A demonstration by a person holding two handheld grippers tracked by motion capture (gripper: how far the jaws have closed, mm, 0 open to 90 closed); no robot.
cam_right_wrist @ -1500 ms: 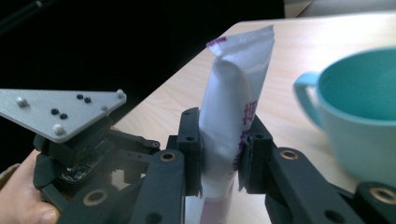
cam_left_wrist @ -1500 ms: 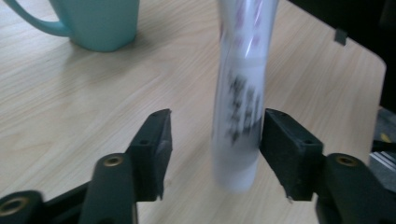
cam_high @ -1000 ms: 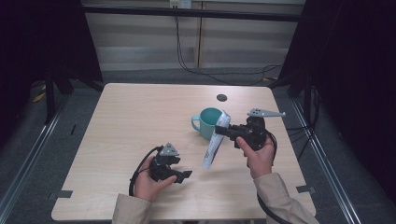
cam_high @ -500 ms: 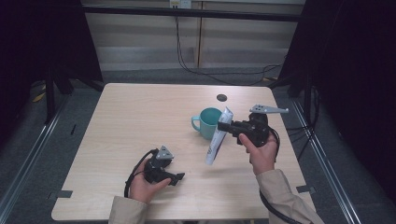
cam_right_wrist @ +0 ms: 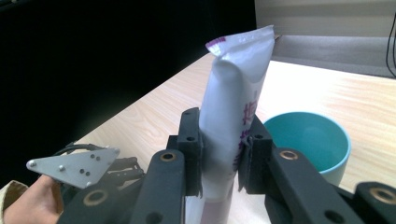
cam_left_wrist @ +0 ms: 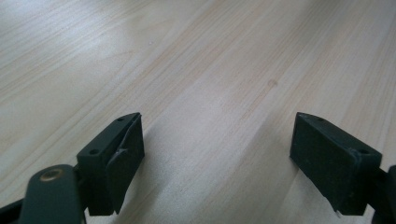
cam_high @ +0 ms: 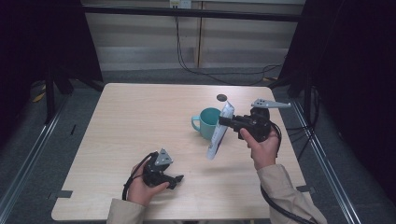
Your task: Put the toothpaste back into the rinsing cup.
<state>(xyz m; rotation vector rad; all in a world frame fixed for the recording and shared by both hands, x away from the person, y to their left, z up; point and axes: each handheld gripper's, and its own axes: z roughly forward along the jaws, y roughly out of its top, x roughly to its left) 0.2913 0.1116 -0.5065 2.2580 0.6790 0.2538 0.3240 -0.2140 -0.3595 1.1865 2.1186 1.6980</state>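
My right gripper (cam_high: 225, 122) (cam_right_wrist: 223, 154) is shut on a white tube with purple print (cam_high: 216, 140) (cam_right_wrist: 233, 84). It holds the tube tilted above the table, just right of a teal mug (cam_high: 206, 122) (cam_right_wrist: 310, 135). The tube's crimped end points up and away in the right gripper view. My left gripper (cam_high: 176, 179) (cam_left_wrist: 217, 135) rests low over the table near the front edge. Its jaws have just been opening and stand wide apart, with only bare wood between them.
The light wooden table (cam_high: 140, 116) has a small dark round mark (cam_high: 222, 97) behind the mug. Dark curtains and metal floor rails flank the table. In the right gripper view the other hand's gripper with its grey plate (cam_right_wrist: 74, 165) shows at the lower left.
My left hand has sunk a little toward the tabletop. The right gripper keeps its hold on the tube and has hardly moved.
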